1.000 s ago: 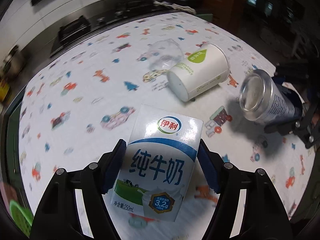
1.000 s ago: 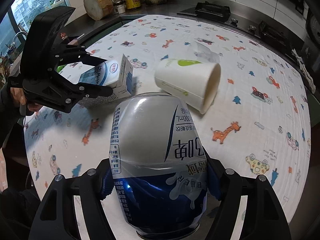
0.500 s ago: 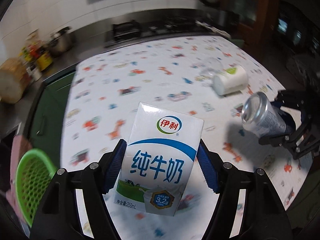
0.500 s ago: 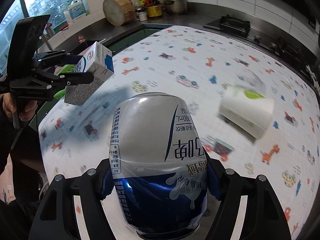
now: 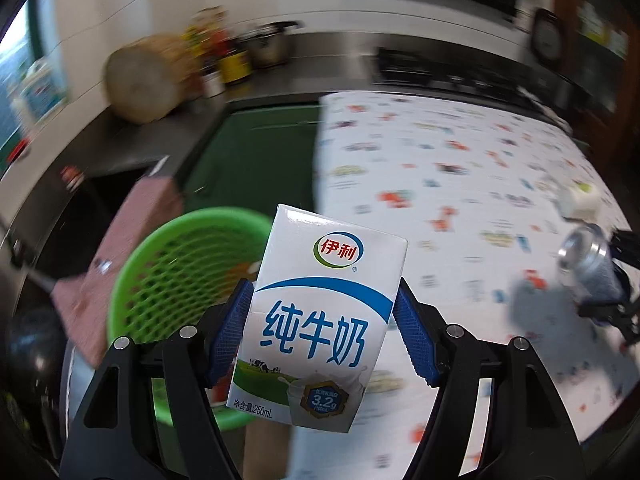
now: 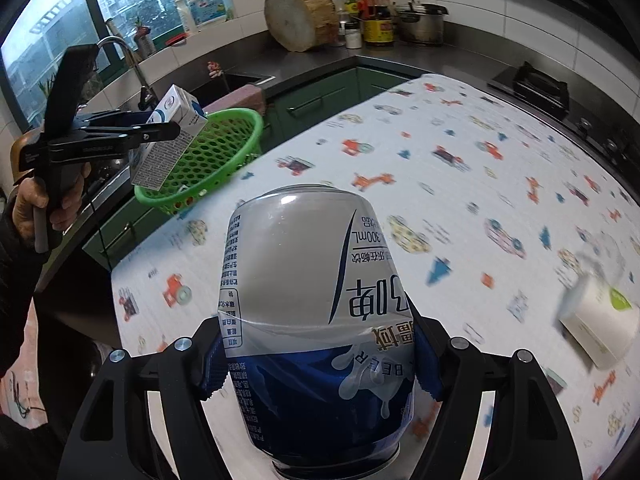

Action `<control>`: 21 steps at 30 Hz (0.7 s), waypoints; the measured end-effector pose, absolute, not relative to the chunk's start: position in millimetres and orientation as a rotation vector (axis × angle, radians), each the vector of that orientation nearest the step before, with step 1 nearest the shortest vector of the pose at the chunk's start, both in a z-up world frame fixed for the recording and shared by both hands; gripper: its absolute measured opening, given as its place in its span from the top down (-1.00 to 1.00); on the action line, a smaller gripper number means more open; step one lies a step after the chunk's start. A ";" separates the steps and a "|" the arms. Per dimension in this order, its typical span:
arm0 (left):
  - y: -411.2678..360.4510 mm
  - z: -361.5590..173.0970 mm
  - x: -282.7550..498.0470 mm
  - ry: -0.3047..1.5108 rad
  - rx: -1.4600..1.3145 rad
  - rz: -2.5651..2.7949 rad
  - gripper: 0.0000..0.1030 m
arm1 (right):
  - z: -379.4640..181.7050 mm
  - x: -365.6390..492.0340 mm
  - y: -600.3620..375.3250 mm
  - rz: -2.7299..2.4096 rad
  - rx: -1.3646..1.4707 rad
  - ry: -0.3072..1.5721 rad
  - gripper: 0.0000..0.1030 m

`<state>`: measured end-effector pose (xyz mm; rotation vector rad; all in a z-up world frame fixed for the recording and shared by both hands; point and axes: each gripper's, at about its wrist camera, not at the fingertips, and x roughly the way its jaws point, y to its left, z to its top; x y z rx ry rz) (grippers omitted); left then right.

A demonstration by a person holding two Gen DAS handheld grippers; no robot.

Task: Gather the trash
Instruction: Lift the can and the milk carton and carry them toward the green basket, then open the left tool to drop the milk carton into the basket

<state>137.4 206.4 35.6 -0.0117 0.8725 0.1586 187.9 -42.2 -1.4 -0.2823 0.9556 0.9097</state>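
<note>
Left gripper clamped on milk carton, flat sides pinched, beside green basket; likely light, crushable. Right gripper closed around beer can at mid-body, above table; thin-walled, slippery, dentable.

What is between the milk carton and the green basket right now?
Nothing visible. The left hand-held gripper holds the milk carton right by the green basket, at its near rim, and only open air shows between them. The basket's opening looks unobstructed.
</note>
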 end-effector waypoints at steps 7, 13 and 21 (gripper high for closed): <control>284.9 8.8 130.0 0.900 -0.171 0.296 -0.34 | -0.4 184.7 12.6 0.967 -0.305 0.955 -0.37; 316.4 -14.4 129.7 0.922 -0.250 0.344 -0.35 | -1.1 184.0 46.6 0.993 -0.315 0.958 -0.37; 340.9 -33.1 128.0 0.923 -0.358 0.334 -0.38 | -4.8 186.6 82.1 1.027 -0.316 0.970 -0.37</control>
